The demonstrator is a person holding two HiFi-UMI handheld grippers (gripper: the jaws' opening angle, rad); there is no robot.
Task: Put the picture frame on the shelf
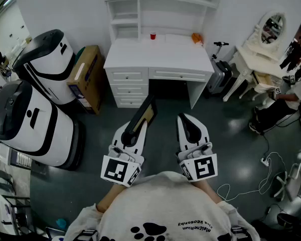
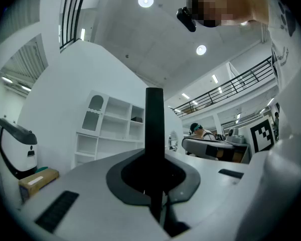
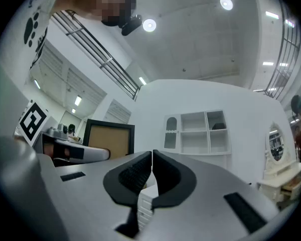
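Observation:
The picture frame [image 1: 143, 115], black-edged with a tan panel, sticks forward out of my left gripper [image 1: 136, 129], which is shut on its lower edge. In the left gripper view the picture frame [image 2: 154, 127] shows edge-on as a dark bar rising from between the jaws. My right gripper [image 1: 187, 119] is held beside it, shut and with nothing in it; in its own view the right gripper [image 3: 151, 168] has its pads together, and the picture frame [image 3: 109, 140] stands to its left. The white desk [image 1: 158, 56] with the shelf unit [image 1: 126, 20] on top stands ahead, apart from both grippers.
Two large white machines [image 1: 35, 99] and a cardboard box [image 1: 86, 77] stand at the left. On the desk are a red cup [image 1: 153, 35] and an orange item [image 1: 197, 38]. A suitcase [image 1: 219, 75], a vanity table [image 1: 263, 51], a seated person [image 1: 286, 102] and floor cables [image 1: 263, 167] are at the right.

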